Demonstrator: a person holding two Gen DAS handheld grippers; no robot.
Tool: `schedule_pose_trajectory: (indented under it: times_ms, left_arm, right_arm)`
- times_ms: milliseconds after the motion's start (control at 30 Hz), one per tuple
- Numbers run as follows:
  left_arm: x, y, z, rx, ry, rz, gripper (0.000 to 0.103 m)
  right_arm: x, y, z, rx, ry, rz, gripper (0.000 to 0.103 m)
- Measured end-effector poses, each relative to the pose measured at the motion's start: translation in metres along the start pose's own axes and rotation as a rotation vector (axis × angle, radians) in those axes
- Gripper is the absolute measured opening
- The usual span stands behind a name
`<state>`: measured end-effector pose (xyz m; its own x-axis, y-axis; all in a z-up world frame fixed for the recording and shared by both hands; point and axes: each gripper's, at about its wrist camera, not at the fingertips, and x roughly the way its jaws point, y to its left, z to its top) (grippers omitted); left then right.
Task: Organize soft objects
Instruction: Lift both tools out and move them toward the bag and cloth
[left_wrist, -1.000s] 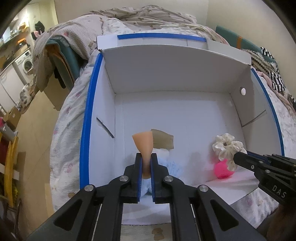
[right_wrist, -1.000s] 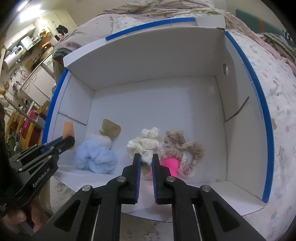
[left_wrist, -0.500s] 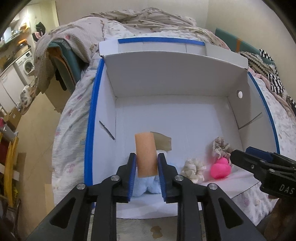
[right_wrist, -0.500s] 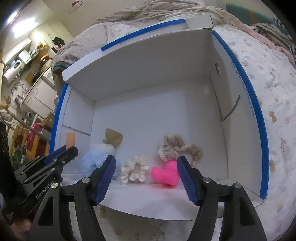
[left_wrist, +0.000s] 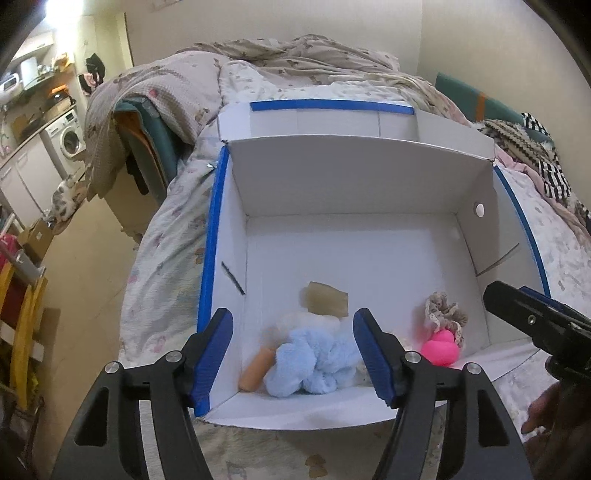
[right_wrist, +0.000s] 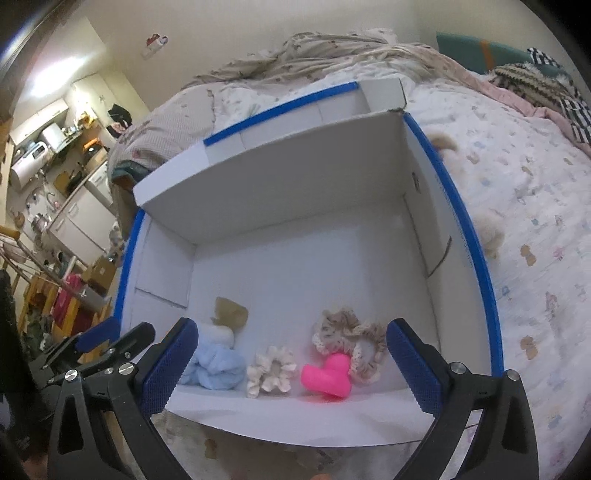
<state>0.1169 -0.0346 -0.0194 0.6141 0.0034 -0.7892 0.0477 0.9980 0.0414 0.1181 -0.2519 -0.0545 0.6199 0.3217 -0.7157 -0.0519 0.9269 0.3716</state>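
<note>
A white box with blue-taped rims (left_wrist: 214, 236) (right_wrist: 476, 243) lies on the bed. Near its front edge lie a fluffy light-blue piece (left_wrist: 314, 363) (right_wrist: 216, 365), an orange-tan sponge stick (left_wrist: 256, 371), a tan sponge (left_wrist: 327, 302) (right_wrist: 229, 314), a cream scrunchie (right_wrist: 271, 371), a pink heart-shaped toy (left_wrist: 441, 347) (right_wrist: 327, 374) and a beige lace scrunchie (left_wrist: 445, 314) (right_wrist: 351, 338). My left gripper (left_wrist: 293, 358) is open and empty above the blue piece. My right gripper (right_wrist: 291, 369) is open and empty above the cream scrunchie and pink toy.
The bed carries a flowered sheet (right_wrist: 535, 229), a crumpled quilt (left_wrist: 295, 62) and striped cloth (left_wrist: 546, 173) at the far right. Two small beige plush pieces (right_wrist: 491, 236) lie outside the box's right wall. A washing machine (left_wrist: 68, 138) and shelves stand left.
My left gripper opened and dropped the orange-tan sponge stick into the box beside the blue piece. My right gripper released the cream scrunchie earlier and has opened wider; both grippers drew back.
</note>
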Motion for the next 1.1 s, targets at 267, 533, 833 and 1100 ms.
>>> schedule_pose_trajectory:
  times_ms: [267, 533, 833, 1100]
  left_arm:
    - [-0.003, 0.011, -0.003, -0.046, 0.023, -0.010, 0.065]
    - [-0.011, 0.022, -0.008, -0.071, 0.036, -0.015, 0.065]
    - [-0.020, 0.033, -0.017, -0.094, 0.053, -0.009, 0.065]
    - [-0.027, 0.038, -0.033, -0.117, 0.080, -0.019, 0.065]
  right_arm:
    - [-0.003, 0.002, -0.002, -0.006, -0.003, 0.000, 0.103]
    - [-0.011, 0.008, -0.006, -0.016, -0.013, -0.009, 0.103]
    - [-0.029, 0.003, -0.022, -0.006, 0.007, 0.004, 0.103]
    - [-0.043, 0.005, -0.048, -0.057, 0.023, -0.042, 0.103]
